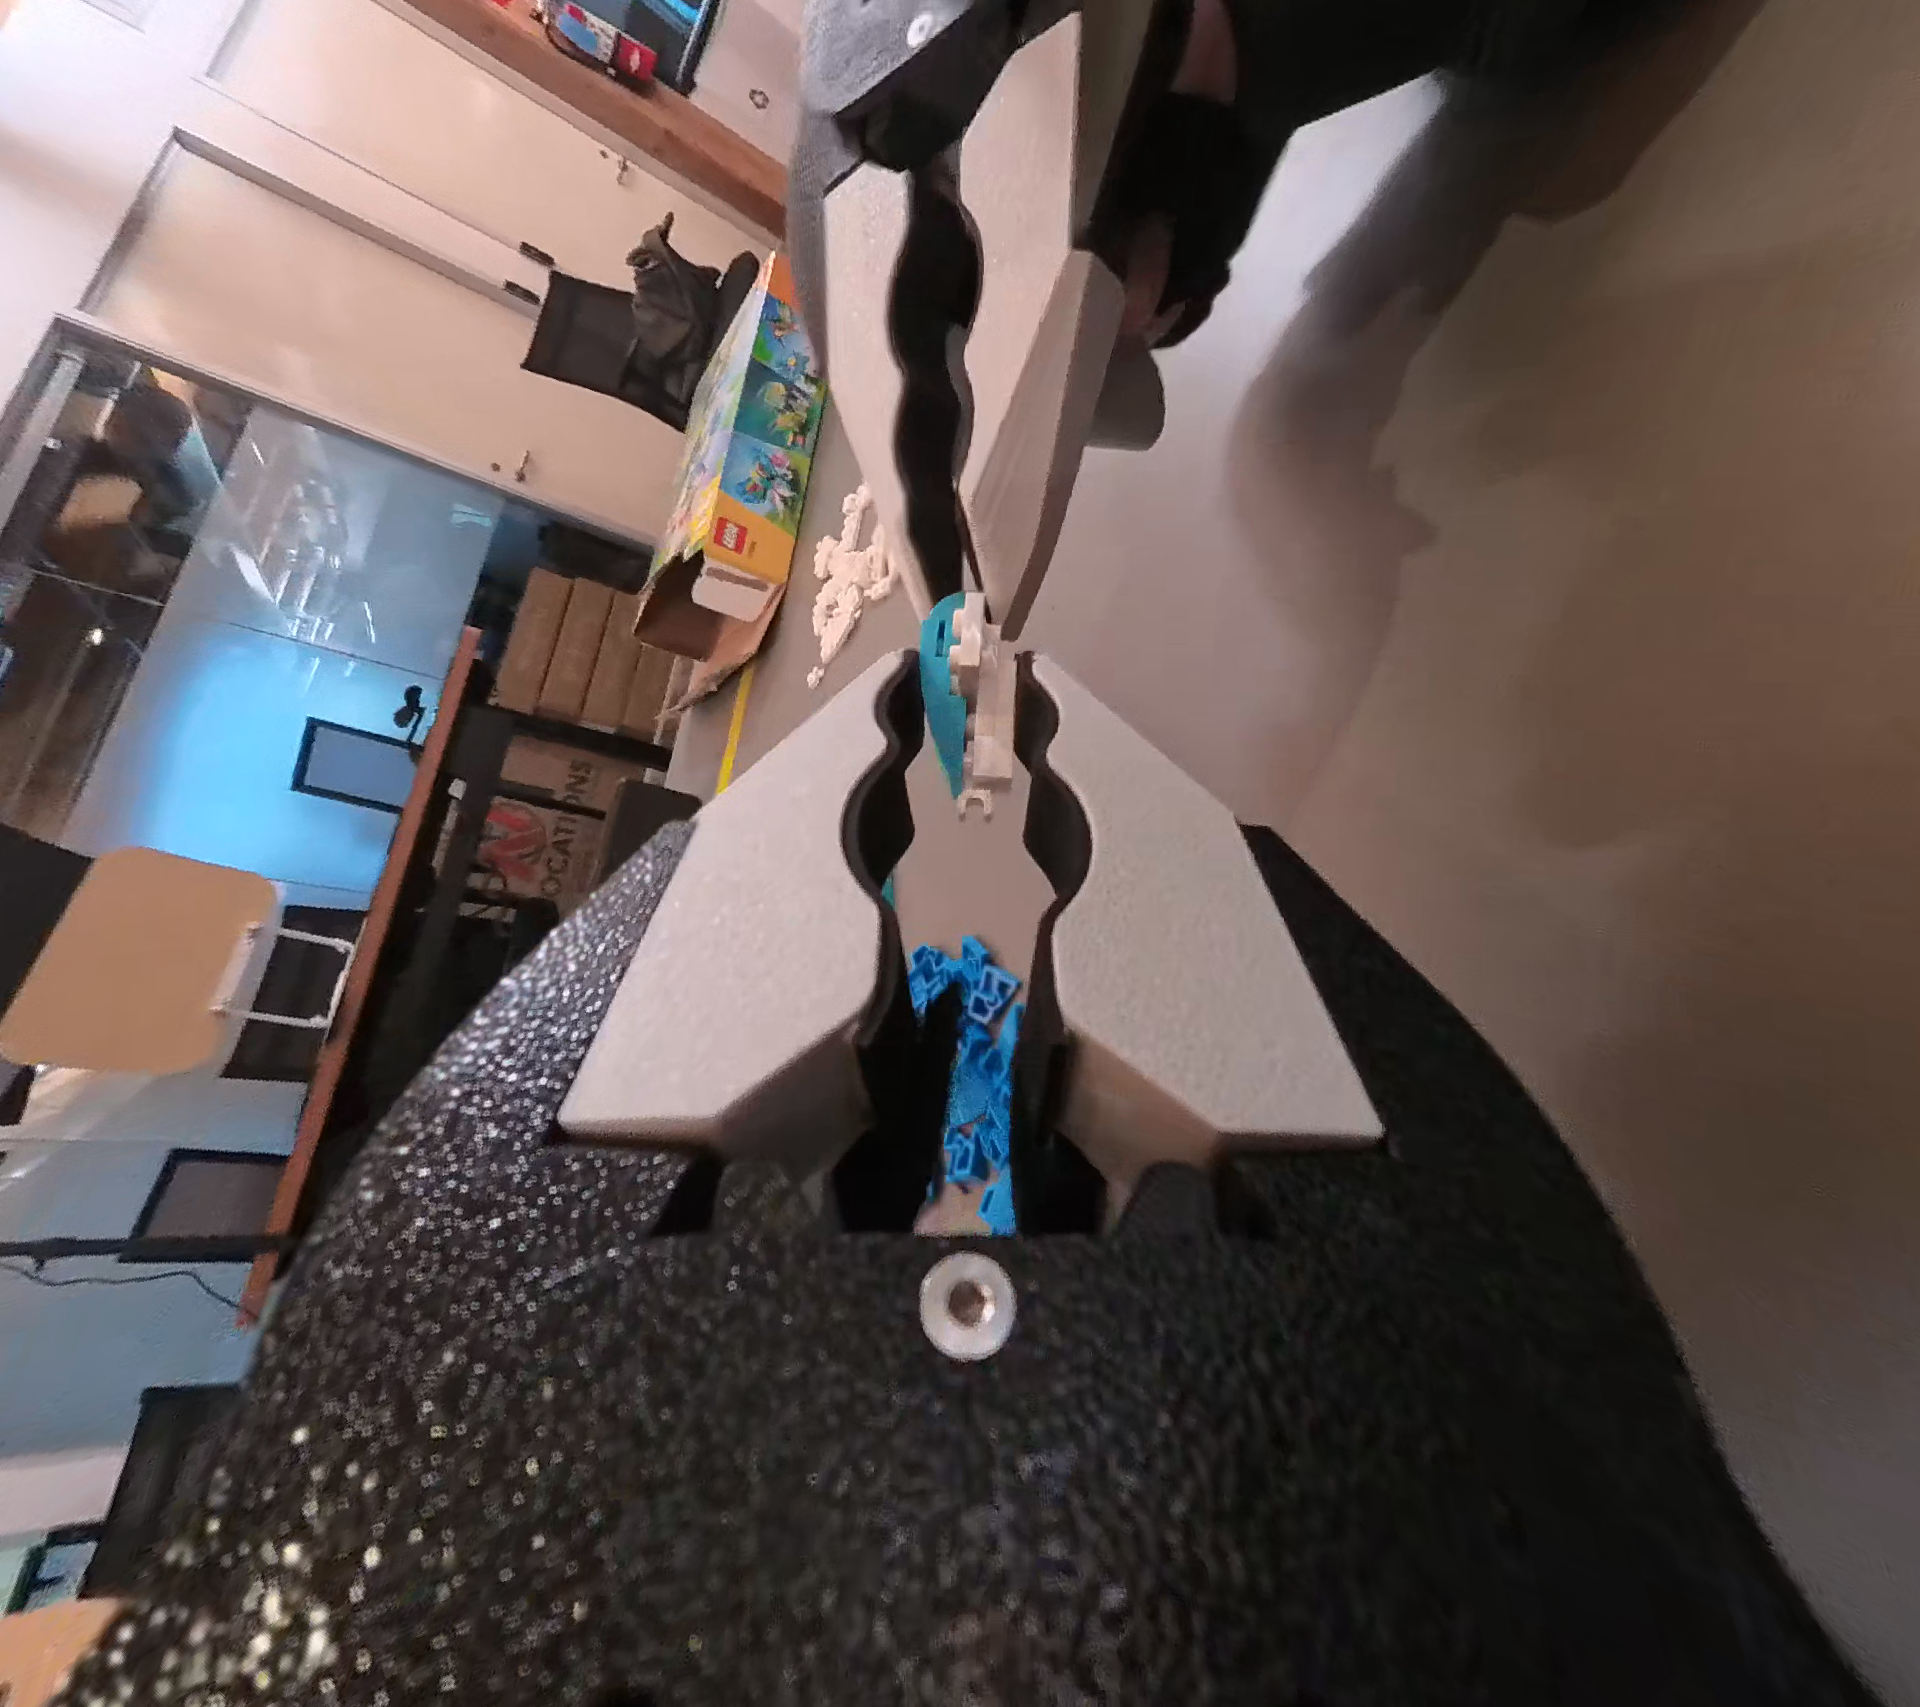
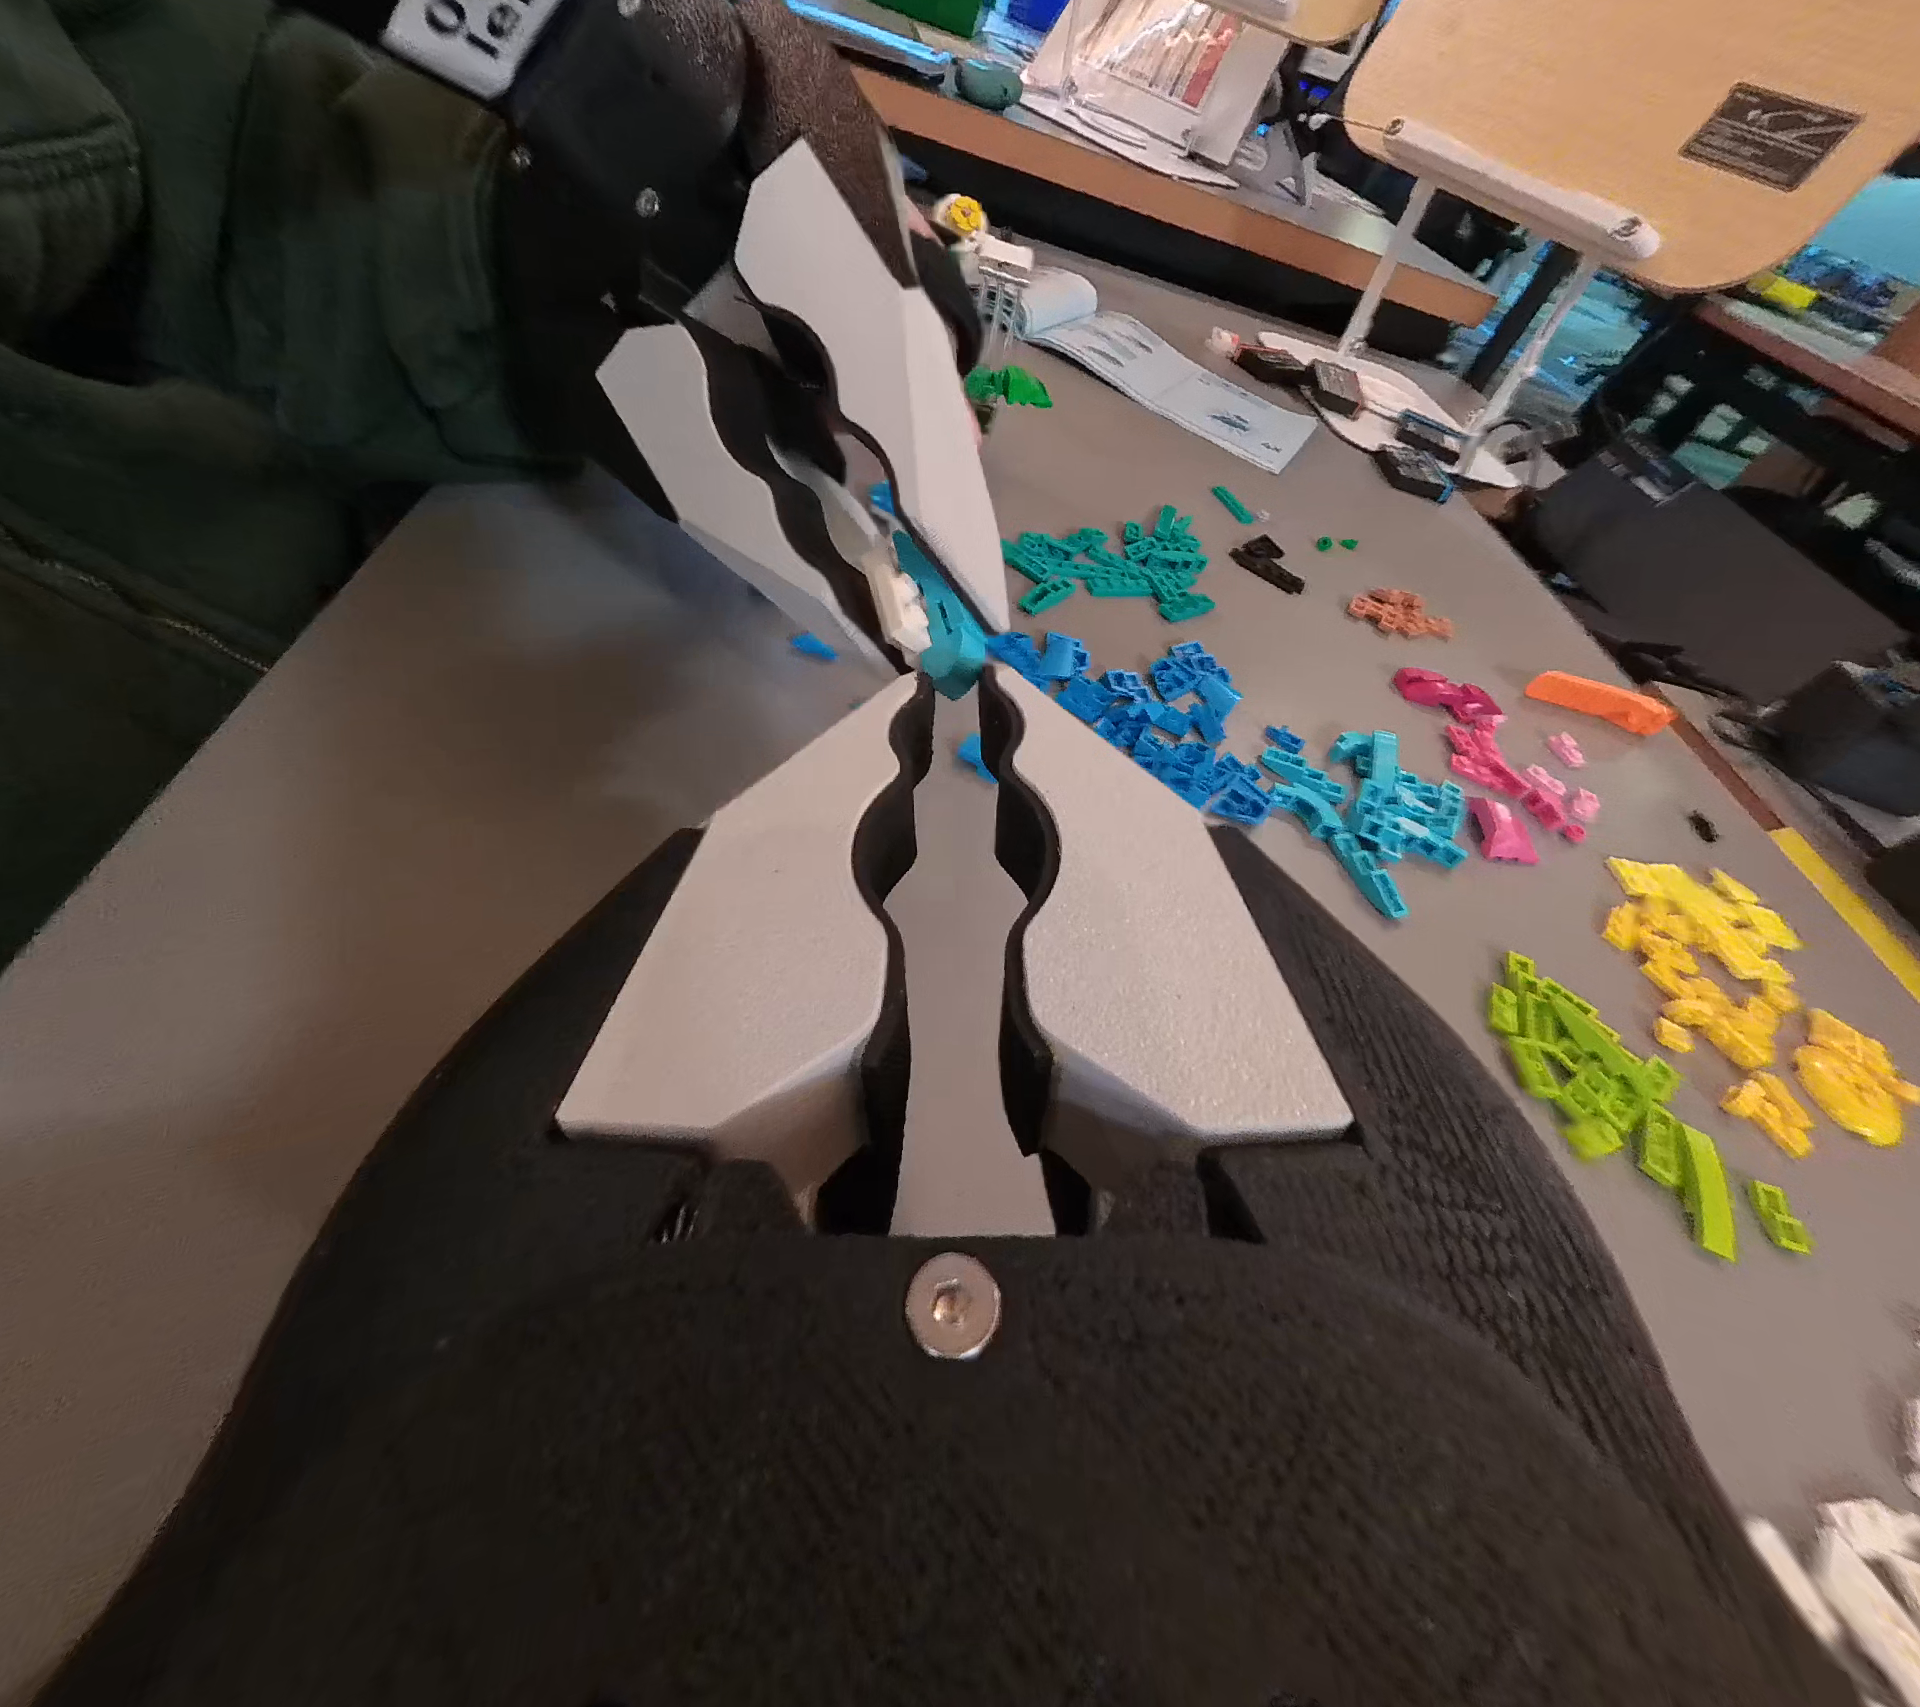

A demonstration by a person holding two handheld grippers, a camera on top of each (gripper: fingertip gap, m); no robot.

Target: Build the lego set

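Lego sub-assembly of teal curved plate and small white bricks (image 1: 971, 701) held in mid-air above the grey worktop (image 2: 416, 826), pinched between both tools. Left tongs (image 1: 971, 691) clamped on the assembly near their tips, teal plate against the 9 o'clock finger, white bricks against the 3 o'clock one. Right tongs (image 2: 951, 686) nearly together, nipping the teal end of the same assembly (image 2: 935, 618) at the very tips; seen from the left wrist, entering from 12 o'clock and meeting the white bricks at their upper end.

Judged step: pressing or seating a white piece onto the teal plate. Best done with the left grip kept firm and steady as the anvil, pushing straight along the stud axis rather than at an angle, since a grip this close to the tips can twist and flick the part out. Worth squeezing slowly and checking that the seam closes evenly.

Loose sorted piles on the worktop toward 3 o'clock in the right wrist view: blue bricks (image 2: 1153, 722), dark teal bricks (image 2: 1112, 566), pink pieces (image 2: 1486, 764), yellow pieces (image 2: 1745, 992), lime pieces (image 2: 1600, 1086). Open instruction booklet (image 2: 1174, 379) at 1 o'clock.
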